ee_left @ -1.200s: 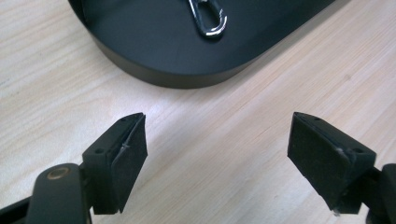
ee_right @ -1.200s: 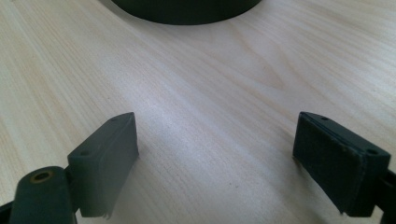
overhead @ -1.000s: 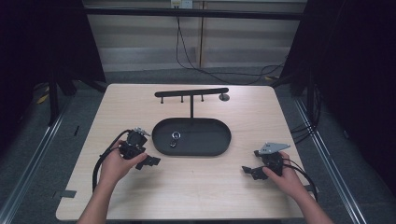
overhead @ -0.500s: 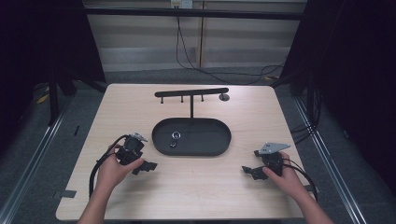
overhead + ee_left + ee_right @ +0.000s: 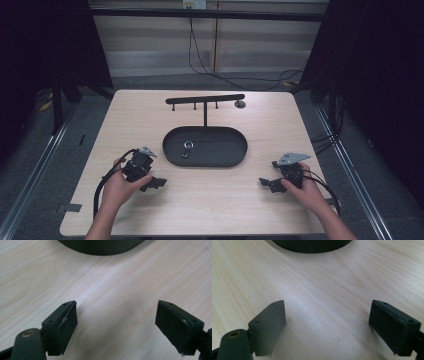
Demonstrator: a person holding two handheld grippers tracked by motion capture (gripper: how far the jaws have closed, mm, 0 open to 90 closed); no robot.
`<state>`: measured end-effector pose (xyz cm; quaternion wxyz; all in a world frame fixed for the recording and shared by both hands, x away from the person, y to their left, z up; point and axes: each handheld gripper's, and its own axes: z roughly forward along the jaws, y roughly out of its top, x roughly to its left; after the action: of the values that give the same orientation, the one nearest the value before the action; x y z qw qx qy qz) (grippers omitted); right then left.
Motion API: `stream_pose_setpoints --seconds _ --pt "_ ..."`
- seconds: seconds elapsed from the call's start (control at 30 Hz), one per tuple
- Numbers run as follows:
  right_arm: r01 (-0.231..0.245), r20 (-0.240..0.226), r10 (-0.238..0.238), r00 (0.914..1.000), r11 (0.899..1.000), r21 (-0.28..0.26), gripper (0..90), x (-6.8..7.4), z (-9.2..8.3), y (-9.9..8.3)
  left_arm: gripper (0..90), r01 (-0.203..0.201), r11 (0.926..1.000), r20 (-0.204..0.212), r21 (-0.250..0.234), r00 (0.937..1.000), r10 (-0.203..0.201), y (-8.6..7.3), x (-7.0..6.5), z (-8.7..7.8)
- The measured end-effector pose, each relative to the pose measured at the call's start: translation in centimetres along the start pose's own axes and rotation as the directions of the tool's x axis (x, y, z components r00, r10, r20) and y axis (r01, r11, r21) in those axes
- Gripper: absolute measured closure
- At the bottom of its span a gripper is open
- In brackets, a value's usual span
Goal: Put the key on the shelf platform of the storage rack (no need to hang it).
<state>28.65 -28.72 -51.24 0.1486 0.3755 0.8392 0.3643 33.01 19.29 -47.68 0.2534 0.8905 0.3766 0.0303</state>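
1. Left tongs sit near the front-left part of the surface, held in the person's left hand. From the left gripper view the jaws are spread wide with just bare wood between them — nothing gripped.
2. Right tongs are over toward the front-right edge, in the right hand, with the grey three-cornered plate on top. Jaws gape wide in the right gripper view too, and they've got hold of nothing.
3. The black oval tray is in the middle of the surface, between the two tongs and a bit further back. Both tongs are clear of it, not touching.
4. Inside the tray, toward its left end, there's a small metal ring with another tiny shiny bit just beside it — too small to tell what that one is.
5. A thin post comes up from the tray's back rim and carries a black crossbar rack with little pegs hanging under it, over the back-centre of the surface.
6. Both tongs point roughly inward, toward the tray's front edge, whose dark curved rim is at the top of both gripper views.
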Motion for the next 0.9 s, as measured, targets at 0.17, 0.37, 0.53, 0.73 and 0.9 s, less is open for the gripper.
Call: stream_pose_setpoints --seconds 0.17,0.37,0.53,0.73,0.9 --pt "0.0 -0.002 0.0 1.0 1.0 -0.001 13.4 0.0 0.0 0.0 17.7 -0.028 0.9996 -0.009 0.006 0.9996 0.028 -0.4 -0.1 0.1" --pt "0.0 -0.001 0.0 1.0 1.0 -0.001 13.4 0.0 0.0 0.0 16.2 -0.069 0.9976 -0.03 0.002 0.9972 0.069 -0.9 -0.4 0.4" --pt "0.0 -0.001 0.0 1.0 1.0 -0.001 13.4 0.0 0.0 0.0 15.2 -0.078 0.9969 -0.037 -0.014 0.9963 0.077 -1.2 -0.6 0.6" --pt "0.0 -0.001 0.0 1.0 1.0 -0.001 13.4 0.0 0.0 0.0 14.4 -0.11 0.9934 -0.058 -0.03 0.9924 0.109 -1.6 -0.9 0.6" --pt "0.0 -0.002 0.0 1.0 1.0 -0.001 13.4 0.0 0.0 0.0 11.3 -0.127 0.9903 -0.064 -0.058 0.9903 0.123 -2.0 -1.0 0.8"
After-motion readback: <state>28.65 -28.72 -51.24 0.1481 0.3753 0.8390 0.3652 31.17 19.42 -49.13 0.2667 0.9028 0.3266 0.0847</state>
